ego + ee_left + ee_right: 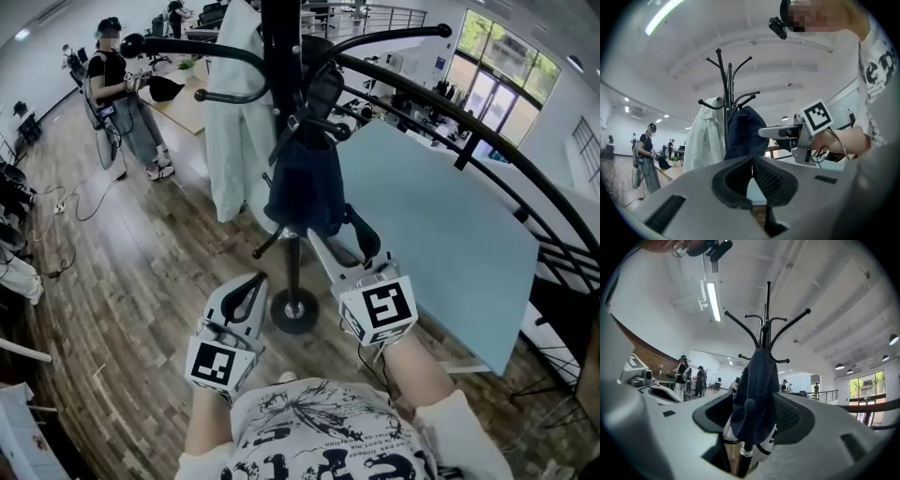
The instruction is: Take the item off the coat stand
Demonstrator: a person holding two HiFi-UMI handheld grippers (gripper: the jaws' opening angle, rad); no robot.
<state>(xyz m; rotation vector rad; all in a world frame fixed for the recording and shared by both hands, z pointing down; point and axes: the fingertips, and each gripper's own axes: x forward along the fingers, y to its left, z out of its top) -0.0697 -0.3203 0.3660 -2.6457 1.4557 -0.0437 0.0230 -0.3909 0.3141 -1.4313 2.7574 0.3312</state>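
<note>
Coat stand (pixel 280 56) on a wood floor | dark blue item (pixel 305 187) hangs from a stand hook, just beside a white garment (pixel 230 122) | right gripper (pixel 343 246) gapes wide, item's lower part between its jaws, pads not pressing | left gripper (pixel 255 279) low beside it, jaws closed together on nothing

Right claw (pixel 757 417) spread wide; navy garment (pixel 757 380) hangs between, on coat stand (pixel 765 331).

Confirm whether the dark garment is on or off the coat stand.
On: the dark garment hangs from the coat stand, beside a white coat.
</note>
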